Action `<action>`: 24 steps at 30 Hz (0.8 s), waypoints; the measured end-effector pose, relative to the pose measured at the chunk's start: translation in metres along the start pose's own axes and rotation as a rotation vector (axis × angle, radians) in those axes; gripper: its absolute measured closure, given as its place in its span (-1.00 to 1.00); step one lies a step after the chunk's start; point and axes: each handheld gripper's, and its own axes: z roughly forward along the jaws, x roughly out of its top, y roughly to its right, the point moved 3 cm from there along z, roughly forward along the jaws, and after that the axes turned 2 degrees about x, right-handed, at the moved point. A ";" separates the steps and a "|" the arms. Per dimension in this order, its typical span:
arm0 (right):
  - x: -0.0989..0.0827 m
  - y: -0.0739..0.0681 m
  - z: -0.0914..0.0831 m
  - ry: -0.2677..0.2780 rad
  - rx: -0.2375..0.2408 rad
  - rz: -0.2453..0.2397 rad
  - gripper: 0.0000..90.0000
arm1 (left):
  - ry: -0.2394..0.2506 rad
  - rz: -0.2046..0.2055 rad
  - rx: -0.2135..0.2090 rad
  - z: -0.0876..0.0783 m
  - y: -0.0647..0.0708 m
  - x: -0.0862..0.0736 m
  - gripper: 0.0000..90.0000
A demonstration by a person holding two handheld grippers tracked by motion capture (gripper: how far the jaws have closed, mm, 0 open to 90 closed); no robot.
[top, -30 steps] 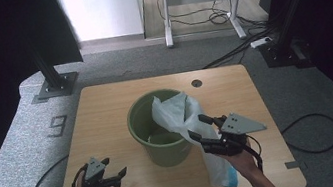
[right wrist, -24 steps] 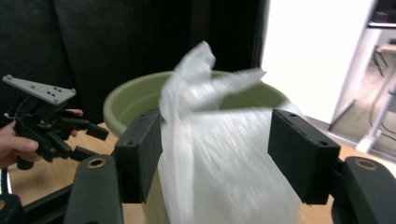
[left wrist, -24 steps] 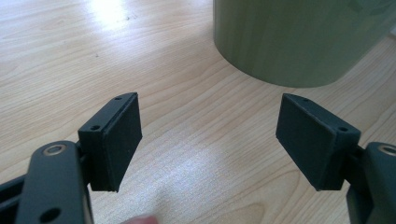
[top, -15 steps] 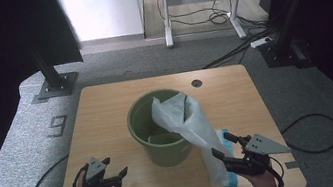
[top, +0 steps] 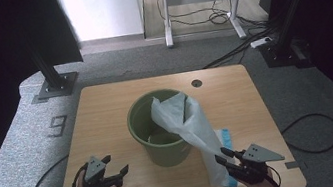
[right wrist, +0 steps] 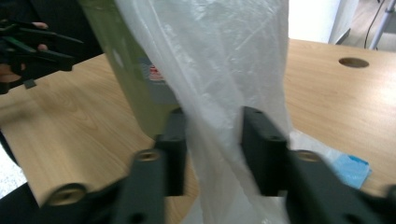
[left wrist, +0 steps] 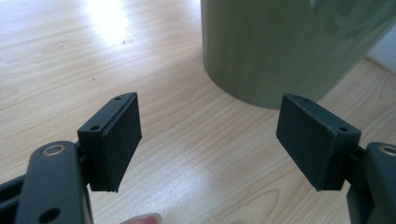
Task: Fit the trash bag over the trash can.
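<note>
A green bucket (top: pixel 154 143) stands mid-table, with its side wall (left wrist: pixel 280 46) close ahead in the left gripper view. A white plastic bag (top: pixel 192 122) hangs from its rim and trails down to the table at the front right. My right gripper (top: pixel 221 155) is at the bag's lower end. In the right gripper view this gripper (right wrist: pixel 212 116) has its jaws partly closed on either side of the bag (right wrist: pixel 219 70), with a gap still between them. My left gripper (top: pixel 116 164) rests open near the front left edge, and this gripper (left wrist: pixel 208 107) holds nothing.
A blue packet (top: pixel 225 137) lies on the table under the bag's end, and its corner (right wrist: pixel 350 168) is seen in the right gripper view. A cable hole (top: pixel 197 83) sits at the back of the wooden table (top: pixel 106 108). The table's front edge is close behind both hands.
My right gripper has drawn back from beside the bucket toward the front edge, along the hanging bag. The left gripper and the bucket have stayed put.
</note>
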 end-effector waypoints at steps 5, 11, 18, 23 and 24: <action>0.000 0.009 0.003 0.010 -0.009 0.003 0.96 | 0.018 0.013 -0.004 -0.007 0.006 0.009 -0.52; 0.021 0.012 -0.005 0.052 -0.020 -0.052 0.96 | 0.039 0.013 -0.002 -0.020 0.012 0.023 -0.51; 0.054 0.019 -0.014 0.096 -0.038 -0.104 0.96 | 0.034 0.005 0.015 -0.029 0.022 0.039 -0.51; 0.082 0.017 -0.014 0.109 -0.032 -0.162 0.96 | 0.031 0.033 0.015 -0.031 0.030 0.050 -0.51; 0.089 0.014 -0.012 0.113 -0.031 -0.182 0.96 | 0.032 0.038 0.011 -0.031 0.032 0.052 -0.51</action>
